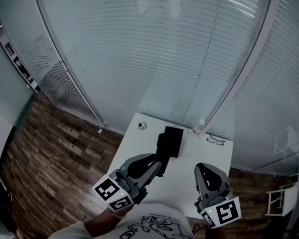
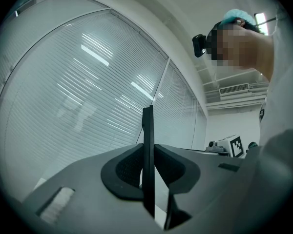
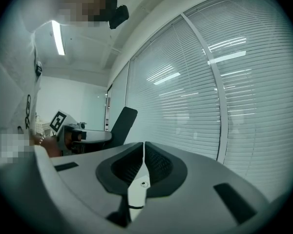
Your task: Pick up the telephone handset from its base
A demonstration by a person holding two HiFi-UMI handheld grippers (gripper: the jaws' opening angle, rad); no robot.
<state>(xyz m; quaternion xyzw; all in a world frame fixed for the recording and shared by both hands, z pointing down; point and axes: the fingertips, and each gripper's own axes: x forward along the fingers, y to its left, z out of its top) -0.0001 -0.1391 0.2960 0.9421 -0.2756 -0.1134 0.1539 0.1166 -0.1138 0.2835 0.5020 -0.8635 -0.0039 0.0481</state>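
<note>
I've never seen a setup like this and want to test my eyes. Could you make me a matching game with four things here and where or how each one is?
Things:
1. telephone handset
2. telephone base
3. eyeglasses
4. right claw

Places or states:
A. shut, with nothing in it
B. lying near the far right corner of the white table
C. gripped in the left claw, lifted off its rest
D. sitting in the middle of the table's far half

Pairs: 1-C, 2-D, 3-B, 4-A
</note>
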